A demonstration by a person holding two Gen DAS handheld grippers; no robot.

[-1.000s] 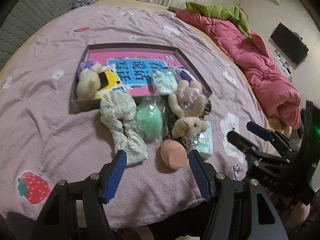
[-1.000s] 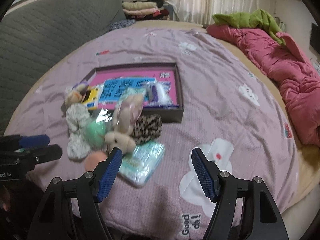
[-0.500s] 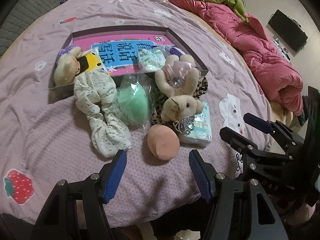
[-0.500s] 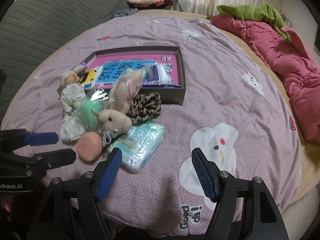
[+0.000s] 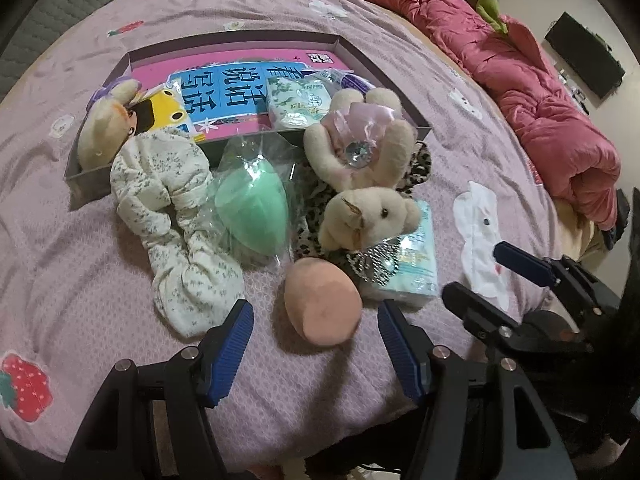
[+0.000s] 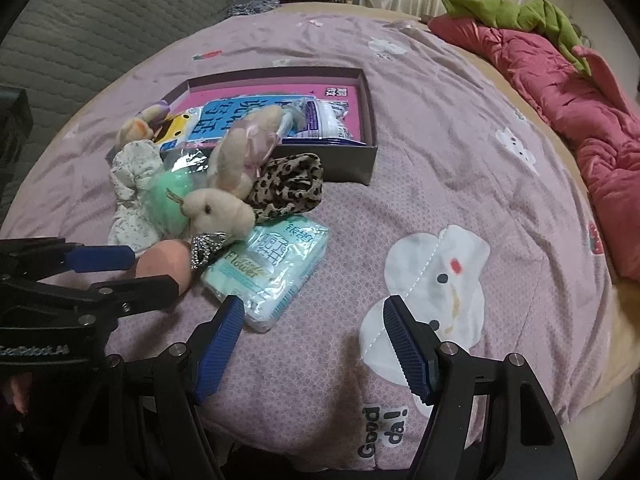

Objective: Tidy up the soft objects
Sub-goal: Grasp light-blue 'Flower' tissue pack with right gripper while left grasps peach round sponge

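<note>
1. Left gripper (image 5: 316, 350): jaws spread wide, nothing between the pads. It hangs over the near edge of the bed, with the peach sponge egg (image 5: 322, 300) just ahead of the gap.
2. Right gripper (image 6: 314, 344): jaws wide as well, empty, above bare purple bedspread (image 6: 460, 140). The tissue pack (image 6: 268, 276) lies just off its left fingertip.
3. Soft things sit in a loose heap in front of the shallow box (image 5: 384, 76): floral scrunchie (image 5: 176, 220), green sponge in clear wrap (image 5: 252, 208), plush rabbit (image 5: 368, 184) lying over a leopard-print scrunchie (image 6: 290, 186).
4. The rabbit's head rests against the tissue pack.
5. Inside the box: a pink and blue printed sheet, a second tissue pack (image 5: 298, 102), and a small plush doll (image 5: 106, 128) leaning in the near left corner.
6. Pink quilt (image 5: 532, 92) bunched along the far right side of the bed.
</note>
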